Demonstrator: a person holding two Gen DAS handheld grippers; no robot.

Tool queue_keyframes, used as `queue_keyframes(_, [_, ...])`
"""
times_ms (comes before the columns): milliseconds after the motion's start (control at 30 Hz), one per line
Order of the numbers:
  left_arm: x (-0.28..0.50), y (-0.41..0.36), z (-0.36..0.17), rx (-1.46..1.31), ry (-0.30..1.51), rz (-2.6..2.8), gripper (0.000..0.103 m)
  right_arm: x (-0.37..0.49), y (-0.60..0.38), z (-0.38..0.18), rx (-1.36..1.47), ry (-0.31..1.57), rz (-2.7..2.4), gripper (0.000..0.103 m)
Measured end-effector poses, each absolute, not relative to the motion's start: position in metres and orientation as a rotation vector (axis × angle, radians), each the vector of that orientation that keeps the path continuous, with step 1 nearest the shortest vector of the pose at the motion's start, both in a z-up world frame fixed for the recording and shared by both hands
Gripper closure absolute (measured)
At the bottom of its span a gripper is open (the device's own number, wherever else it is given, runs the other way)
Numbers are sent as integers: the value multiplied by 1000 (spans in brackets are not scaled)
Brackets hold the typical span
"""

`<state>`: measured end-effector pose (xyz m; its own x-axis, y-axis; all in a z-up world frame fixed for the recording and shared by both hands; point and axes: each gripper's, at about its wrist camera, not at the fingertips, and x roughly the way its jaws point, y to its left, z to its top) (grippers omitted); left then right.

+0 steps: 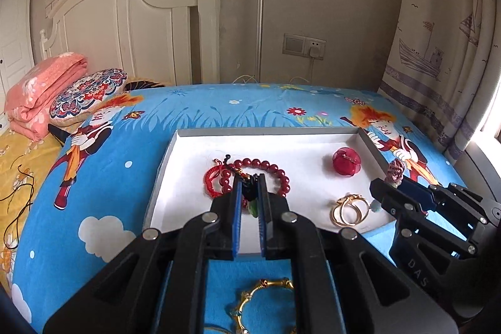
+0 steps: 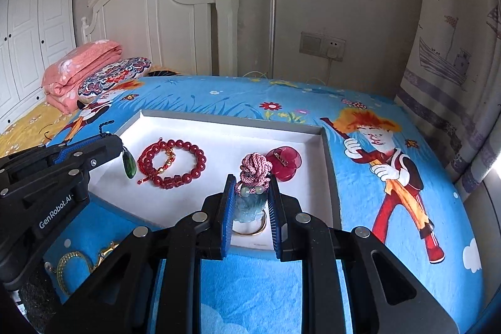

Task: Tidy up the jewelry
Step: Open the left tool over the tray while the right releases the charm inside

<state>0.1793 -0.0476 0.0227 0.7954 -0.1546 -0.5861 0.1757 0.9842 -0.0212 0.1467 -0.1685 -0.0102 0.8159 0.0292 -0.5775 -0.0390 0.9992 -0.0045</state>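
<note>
Between the left gripper's (image 1: 249, 196) fingers the green pendant (image 1: 252, 208) shows only as a sliver — its black cord is a dark blur. Below that claw, the gold bangle (image 1: 266, 307) is cut off by the bottom edge. Behind the right gripper's (image 2: 250, 202) pale blue pendant (image 2: 249, 208), the gold rings (image 2: 250, 229) are mostly hidden.

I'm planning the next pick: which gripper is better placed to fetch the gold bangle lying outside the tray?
Neither is free, but the left gripper is nearer: the gold bangle lies right beneath it.
</note>
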Motion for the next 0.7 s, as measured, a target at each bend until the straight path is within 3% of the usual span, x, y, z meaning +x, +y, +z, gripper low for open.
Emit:
queue_keyframes(600, [263,-47,19,111,686,-68,92,232,-166,-18,21,701,16,83])
queue_keyframes(633, [263,-47,18,120,685,-65,90,232,-166,-18,19,700,12,82])
queue_keyframes(700, [260,-47,19,132,677,-55,71,230,-167,-17,21,692,7,73])
